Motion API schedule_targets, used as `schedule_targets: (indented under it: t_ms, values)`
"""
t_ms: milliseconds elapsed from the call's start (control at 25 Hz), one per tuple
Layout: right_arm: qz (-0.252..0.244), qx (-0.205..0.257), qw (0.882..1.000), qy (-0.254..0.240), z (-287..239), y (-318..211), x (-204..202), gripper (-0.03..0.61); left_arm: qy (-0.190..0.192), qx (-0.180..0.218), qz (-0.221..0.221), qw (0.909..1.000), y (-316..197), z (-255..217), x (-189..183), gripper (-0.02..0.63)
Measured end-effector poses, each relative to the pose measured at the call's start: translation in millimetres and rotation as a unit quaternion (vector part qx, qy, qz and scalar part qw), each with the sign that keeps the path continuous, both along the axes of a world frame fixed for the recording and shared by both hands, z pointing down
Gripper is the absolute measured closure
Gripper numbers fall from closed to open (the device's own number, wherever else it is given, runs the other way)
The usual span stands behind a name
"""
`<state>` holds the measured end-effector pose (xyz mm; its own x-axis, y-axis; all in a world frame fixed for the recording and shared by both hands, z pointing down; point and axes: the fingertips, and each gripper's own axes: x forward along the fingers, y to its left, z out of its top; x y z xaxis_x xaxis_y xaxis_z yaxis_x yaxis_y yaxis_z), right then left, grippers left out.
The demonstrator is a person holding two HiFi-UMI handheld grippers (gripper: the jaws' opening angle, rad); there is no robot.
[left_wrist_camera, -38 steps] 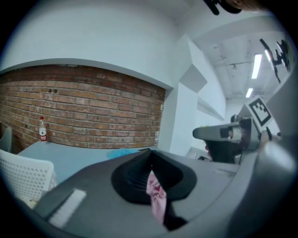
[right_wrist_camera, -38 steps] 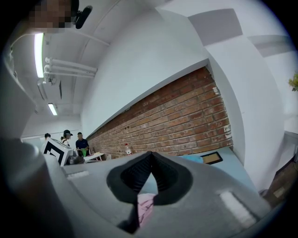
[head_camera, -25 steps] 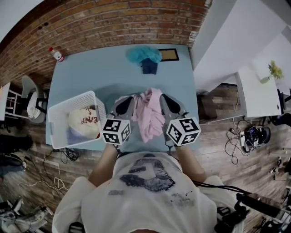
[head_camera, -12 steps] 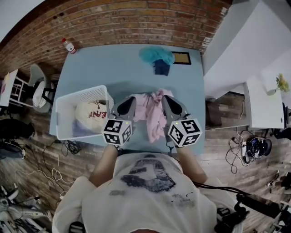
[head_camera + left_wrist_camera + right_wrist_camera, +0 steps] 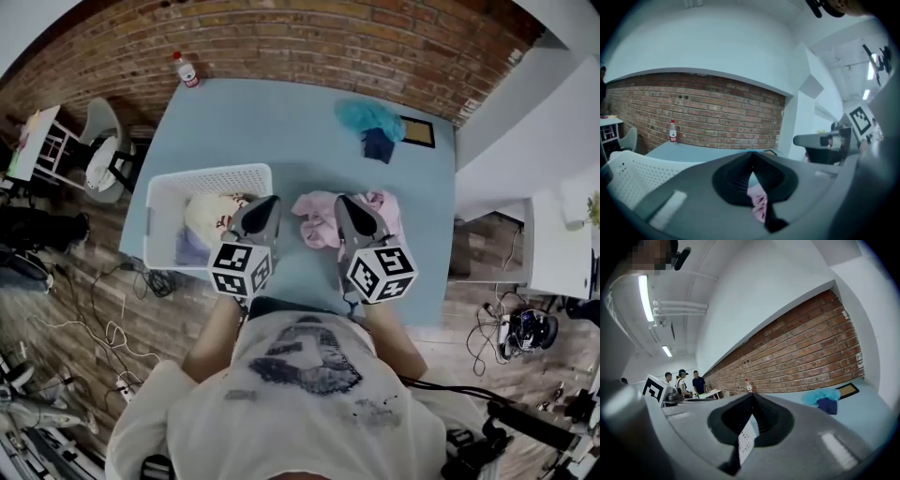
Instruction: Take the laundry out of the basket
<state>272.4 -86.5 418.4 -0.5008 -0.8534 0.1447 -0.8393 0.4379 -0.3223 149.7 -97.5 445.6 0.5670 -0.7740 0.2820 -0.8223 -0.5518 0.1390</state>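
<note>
The white mesh basket (image 5: 246, 174) stands at the table's left front. Inside lie a cream garment with red print (image 5: 212, 213) and a bluish one (image 5: 191, 249). My left gripper (image 5: 270, 200) is shut and empty, hovering at the basket's right rim. In the left gripper view its tips (image 5: 751, 154) meet, the basket (image 5: 628, 174) is at the left, and pink cloth (image 5: 758, 206) shows below. My right gripper (image 5: 343, 200) is shut and empty above the pink garment (image 5: 322, 220), which lies heaped on the table. Its tips (image 5: 752, 395) meet in the right gripper view.
A teal garment (image 5: 367, 116) over a dark blue one (image 5: 379, 145) lies at the table's far right beside a dark framed tile (image 5: 418, 131). A bottle (image 5: 186, 67) stands at the far left corner by the brick wall. People stand far off (image 5: 682, 380).
Both grippers have moved left, from either side of the pink garment towards the basket. The left one now hangs at the basket's right rim. Both stayed shut.
</note>
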Motion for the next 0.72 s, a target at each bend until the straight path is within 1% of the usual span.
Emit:
schedule_targets:
  t_ms: [280,480,720]
  values:
    - [-0.031,-0.004,1.000,0.002,-3,-11,-89,0.580,-0.006,-0.001,-0.021,0.9998,-9,-2,-88,0.622]
    - [-0.035,-0.008,0.999,0.002,-2,-22,-142,0.580,-0.006,-0.006,-0.030,0.9995,-18,0,-144,0.623]
    - [-0.034,-0.010,0.999,0.005,1,-31,-200,0.580,-0.003,-0.008,-0.028,0.9996,-24,6,-202,0.621]
